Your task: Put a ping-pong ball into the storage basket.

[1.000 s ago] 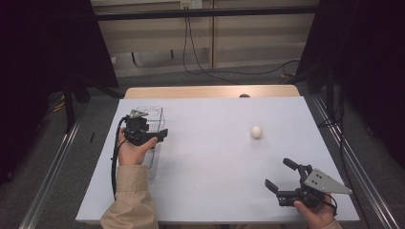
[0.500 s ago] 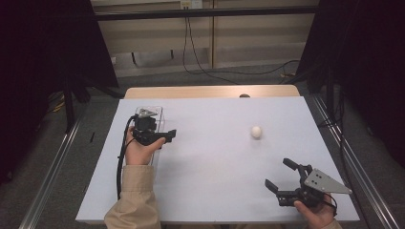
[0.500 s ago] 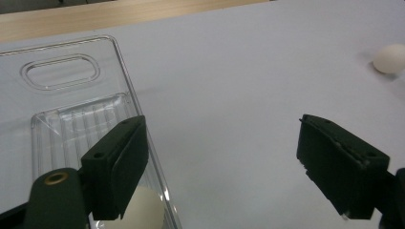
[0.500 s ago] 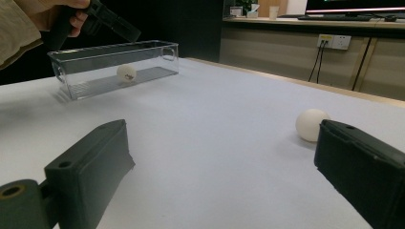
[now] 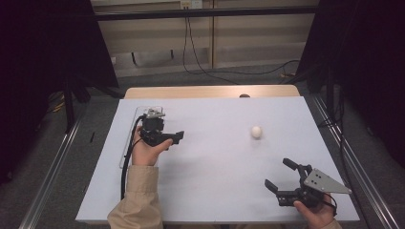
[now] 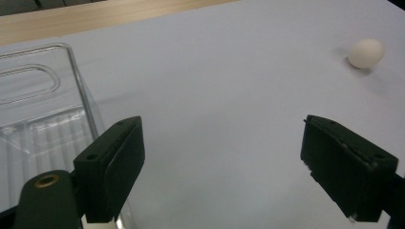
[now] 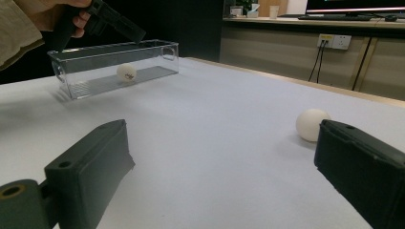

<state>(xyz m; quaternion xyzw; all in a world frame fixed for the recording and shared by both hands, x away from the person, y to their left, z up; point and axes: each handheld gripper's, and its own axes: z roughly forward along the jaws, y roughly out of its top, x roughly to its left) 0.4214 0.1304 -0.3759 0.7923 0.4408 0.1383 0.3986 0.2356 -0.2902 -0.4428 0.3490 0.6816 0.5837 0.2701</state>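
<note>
Left gripper [image 6: 222,167]: jaws wide apart, holding nothing, hanging just beside the clear box [image 5: 138,125] and aimed toward the ball [image 5: 257,132]. Right gripper [image 5: 279,177]: jaws also wide apart, empty, low over the table [image 5: 215,191] near its front right corner. Ball lies loose on the table, well apart from both (round, no long axis). Box runs front-to-back at the left edge; a second ball [image 7: 126,72] apparently sits inside.
</note>
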